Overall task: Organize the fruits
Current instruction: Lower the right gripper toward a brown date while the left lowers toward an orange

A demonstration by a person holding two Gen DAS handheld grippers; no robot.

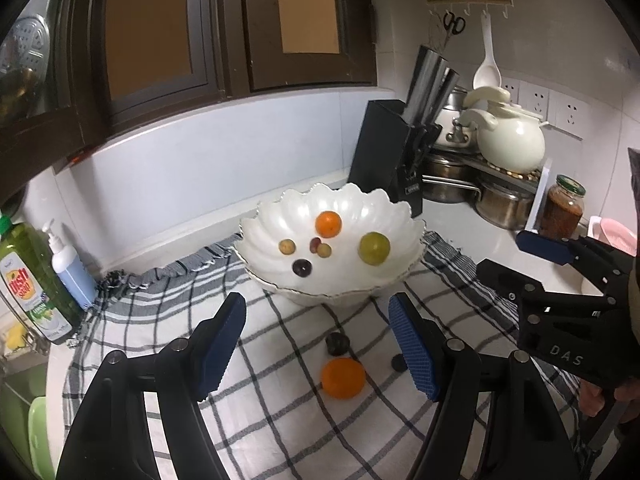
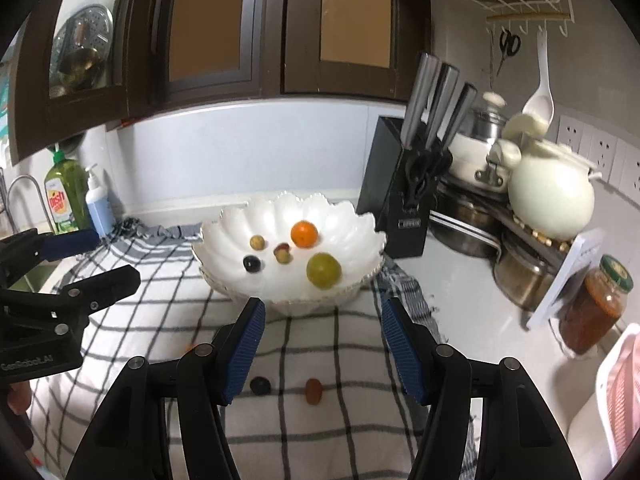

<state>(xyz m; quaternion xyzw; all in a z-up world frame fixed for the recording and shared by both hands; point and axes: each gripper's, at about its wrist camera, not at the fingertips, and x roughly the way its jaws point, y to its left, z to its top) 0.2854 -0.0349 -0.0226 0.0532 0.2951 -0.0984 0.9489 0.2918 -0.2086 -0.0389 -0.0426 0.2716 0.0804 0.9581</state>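
A white scalloped bowl (image 1: 276, 280) (image 2: 224, 236) stands on a checked cloth (image 1: 160, 320) (image 2: 320, 344). In it lie an orange (image 1: 328, 223) (image 2: 304, 233), a green fruit (image 1: 374, 248) (image 2: 323, 270), a dark grape (image 1: 302, 267) (image 2: 252, 263) and small pale fruits (image 1: 287, 246). On the cloth lie a second orange (image 1: 343, 377), a dark fruit (image 1: 337, 343) and a dark grape (image 1: 398, 362) (image 2: 260, 385). A small brown fruit (image 2: 313, 390) lies in the right wrist view. My left gripper (image 1: 320, 340) is open above the second orange. My right gripper (image 2: 322, 344) is open and empty.
A black knife block (image 1: 386, 152) (image 2: 404, 200) stands behind the bowl. Pots and a cream kettle (image 1: 510, 140) (image 2: 550, 200) fill the back right corner. A jar (image 1: 562, 208) (image 2: 596, 308) stands at the right. Dish soap (image 1: 32, 280) (image 2: 66, 196) and a pump bottle (image 1: 72, 272) stand at the left.
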